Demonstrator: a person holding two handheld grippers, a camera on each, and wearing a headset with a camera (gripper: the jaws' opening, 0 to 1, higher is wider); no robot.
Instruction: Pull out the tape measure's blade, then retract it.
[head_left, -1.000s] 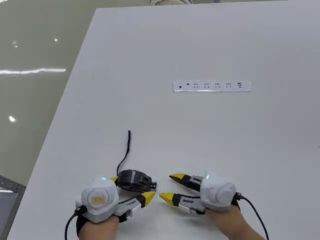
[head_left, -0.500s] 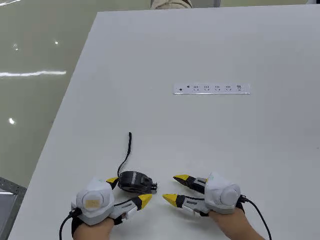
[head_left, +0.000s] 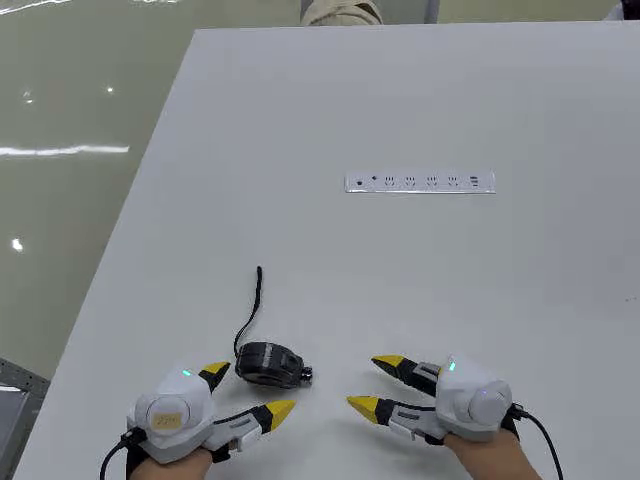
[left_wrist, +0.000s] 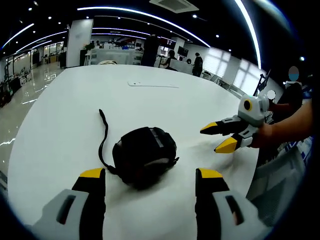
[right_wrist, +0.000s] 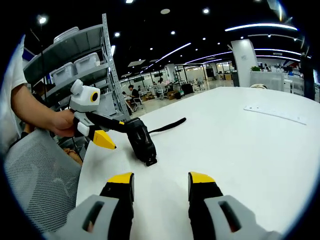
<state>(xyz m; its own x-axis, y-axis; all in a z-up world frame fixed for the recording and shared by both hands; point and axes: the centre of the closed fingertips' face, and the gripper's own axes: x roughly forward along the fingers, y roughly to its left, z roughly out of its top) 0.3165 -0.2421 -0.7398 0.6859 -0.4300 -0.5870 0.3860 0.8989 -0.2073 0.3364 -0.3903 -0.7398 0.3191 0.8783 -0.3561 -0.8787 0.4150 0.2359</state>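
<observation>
Left gripper (head_left: 250, 388) sits in the lower left of the head view with its jaws wide open and nothing in them. Right gripper (head_left: 372, 382) sits in the lower right, and its jaws are open too, also with nothing in them. Its yellow tips point left, toward the other gripper. A hand holds each one at the bottom edge.

Both rest low over a big white table (head_left: 400, 90). A long white power strip (head_left: 420, 183) lies flat near the middle of the frame, well apart from the grippers.

The black tape measure (head_left: 266, 363) lies on the table in the lower left, just past the left gripper's tips. In the left gripper view it sits just ahead of the two jaws, in line with the gap between them, and does not seem to touch them. Its thin black strap (head_left: 250, 310) curls up and away from it. The blade is all inside, with just the small hook (head_left: 307, 375) at its right end, pointing toward the right gripper.
</observation>
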